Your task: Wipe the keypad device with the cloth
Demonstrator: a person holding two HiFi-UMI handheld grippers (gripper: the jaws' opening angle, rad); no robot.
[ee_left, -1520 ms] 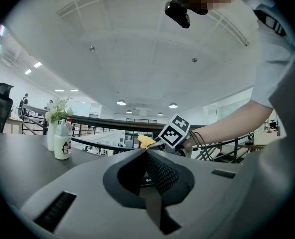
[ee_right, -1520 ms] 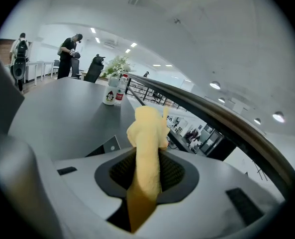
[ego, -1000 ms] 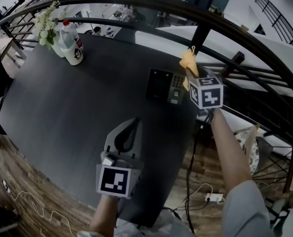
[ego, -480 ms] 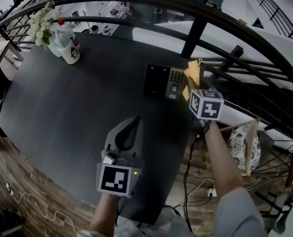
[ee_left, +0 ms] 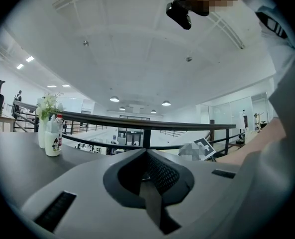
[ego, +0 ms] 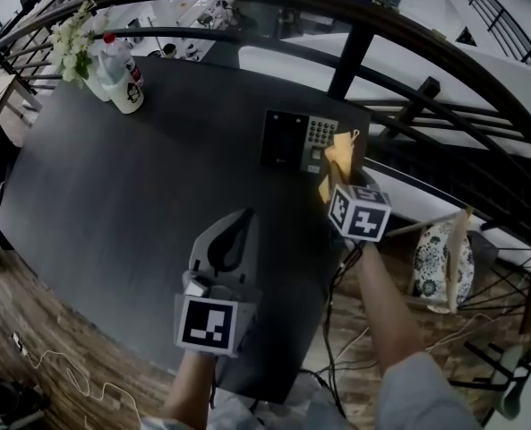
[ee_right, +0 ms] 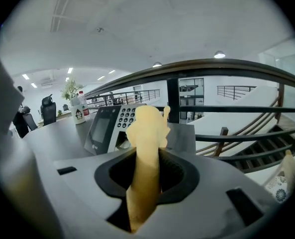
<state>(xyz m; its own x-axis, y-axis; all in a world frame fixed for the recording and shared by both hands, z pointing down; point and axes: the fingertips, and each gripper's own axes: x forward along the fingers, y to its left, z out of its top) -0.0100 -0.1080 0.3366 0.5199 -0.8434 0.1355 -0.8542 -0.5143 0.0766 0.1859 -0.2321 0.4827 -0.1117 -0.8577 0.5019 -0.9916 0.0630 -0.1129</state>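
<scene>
Keypad device [ego: 299, 140] upright on worktop [ego: 140, 177]. Right gripper [ee_right: 146, 168] fingers pinching yellow cloth [ee_right: 146, 128] just right of device. Drag cloth lightly across keys, as device may slide. Left gripper [ee_left: 149, 176] fingers pressed together, empty, well apart from device.

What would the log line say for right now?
right gripper: shut on cloth | cloth: raised by keypad device, contact unclear | left gripper: shut, empty

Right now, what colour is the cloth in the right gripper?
Pale yellow cloth; clearest in the right gripper view.
</scene>
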